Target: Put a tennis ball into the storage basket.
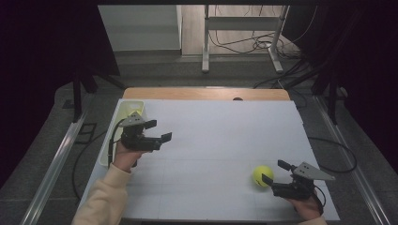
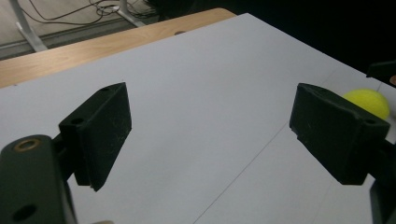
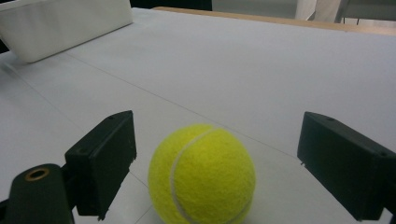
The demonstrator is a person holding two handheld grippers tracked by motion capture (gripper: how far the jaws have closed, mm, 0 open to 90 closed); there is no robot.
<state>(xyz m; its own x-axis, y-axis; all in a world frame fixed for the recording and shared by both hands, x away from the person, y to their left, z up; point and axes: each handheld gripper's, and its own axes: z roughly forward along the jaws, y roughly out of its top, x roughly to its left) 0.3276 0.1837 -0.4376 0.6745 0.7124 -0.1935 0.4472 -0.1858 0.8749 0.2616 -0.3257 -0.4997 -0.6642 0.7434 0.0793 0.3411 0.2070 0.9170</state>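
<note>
Right gripper view is showing the tennis ball (image 3: 201,173) sitting on the white table (image 3: 261,70), its curved seam running from upper right down the left side (being round, it is offering no long axis or pointing direction). The right gripper (image 3: 215,163) is standing with its jaws wide apart, one on each side of the ball, neither touching it. High view is placing the ball (image 1: 262,176) near the table's front right, with the left gripper (image 1: 158,131) well apart, jaws spread over bare table, just beside a white bin (image 1: 123,115).
</note>
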